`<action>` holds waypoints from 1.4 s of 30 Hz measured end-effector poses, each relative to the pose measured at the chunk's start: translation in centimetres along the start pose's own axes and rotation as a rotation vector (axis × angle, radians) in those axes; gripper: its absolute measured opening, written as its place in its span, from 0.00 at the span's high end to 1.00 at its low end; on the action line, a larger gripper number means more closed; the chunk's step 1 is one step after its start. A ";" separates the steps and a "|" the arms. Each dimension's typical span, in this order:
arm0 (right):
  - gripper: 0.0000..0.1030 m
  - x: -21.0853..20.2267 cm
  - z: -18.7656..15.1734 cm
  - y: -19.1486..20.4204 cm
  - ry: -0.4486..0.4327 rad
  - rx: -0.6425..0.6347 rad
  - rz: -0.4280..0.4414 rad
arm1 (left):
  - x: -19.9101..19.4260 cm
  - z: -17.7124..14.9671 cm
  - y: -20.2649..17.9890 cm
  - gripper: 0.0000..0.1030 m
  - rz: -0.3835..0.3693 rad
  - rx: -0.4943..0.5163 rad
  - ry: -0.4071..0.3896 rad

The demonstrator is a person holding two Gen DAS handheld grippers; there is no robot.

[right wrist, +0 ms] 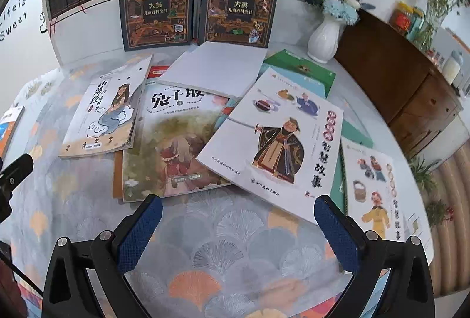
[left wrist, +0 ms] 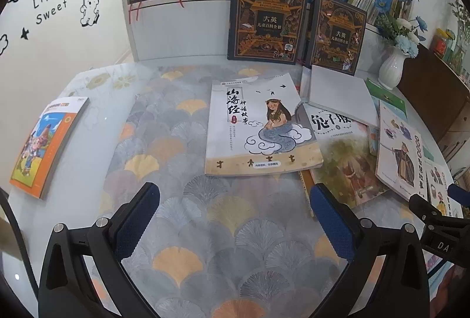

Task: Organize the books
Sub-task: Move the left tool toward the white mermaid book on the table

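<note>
Loose books lie scattered on the patterned tablecloth point(left wrist: 188, 218). A mermaid-cover book point(left wrist: 258, 127) point(right wrist: 105, 112) lies ahead of my left gripper point(left wrist: 235, 194), which is open and holds nothing. Beside it are a rabbit-title book point(right wrist: 173, 141) point(left wrist: 343, 156), a plain white book point(right wrist: 217, 68) point(left wrist: 340, 94) and a swordsman-cover book point(right wrist: 279, 141) point(left wrist: 402, 150). My right gripper point(right wrist: 238, 206) is open just short of the swordsman book's near edge. An orange book point(left wrist: 47, 141) lies alone at the far left. Two dark encyclopedias point(left wrist: 265, 21) point(right wrist: 239, 6) lean upright against the shelf.
A white bookshelf point(left wrist: 182, 33) packed with upright books stands behind the table. A white vase point(right wrist: 323, 36) of blue flowers sits at the back right beside a dark wooden cabinet point(right wrist: 411, 89). More books point(right wrist: 376, 188) lie near the table's right edge.
</note>
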State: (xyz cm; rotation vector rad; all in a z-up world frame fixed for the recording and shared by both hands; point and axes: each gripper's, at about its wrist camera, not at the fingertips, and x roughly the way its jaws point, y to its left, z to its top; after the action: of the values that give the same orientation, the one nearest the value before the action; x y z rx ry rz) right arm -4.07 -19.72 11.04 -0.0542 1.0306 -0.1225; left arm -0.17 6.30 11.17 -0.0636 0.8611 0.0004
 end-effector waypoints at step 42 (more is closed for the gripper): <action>0.00 2.7 -0.6 -0.7 0.118 0.030 0.026 | 1.3 -0.3 -0.5 0.01 -0.063 0.009 0.075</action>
State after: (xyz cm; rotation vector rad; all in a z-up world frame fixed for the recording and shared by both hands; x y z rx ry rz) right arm -3.30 -20.75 8.53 -0.0069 1.1469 -0.1188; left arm 0.49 5.75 10.04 -0.0829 0.9334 -0.0655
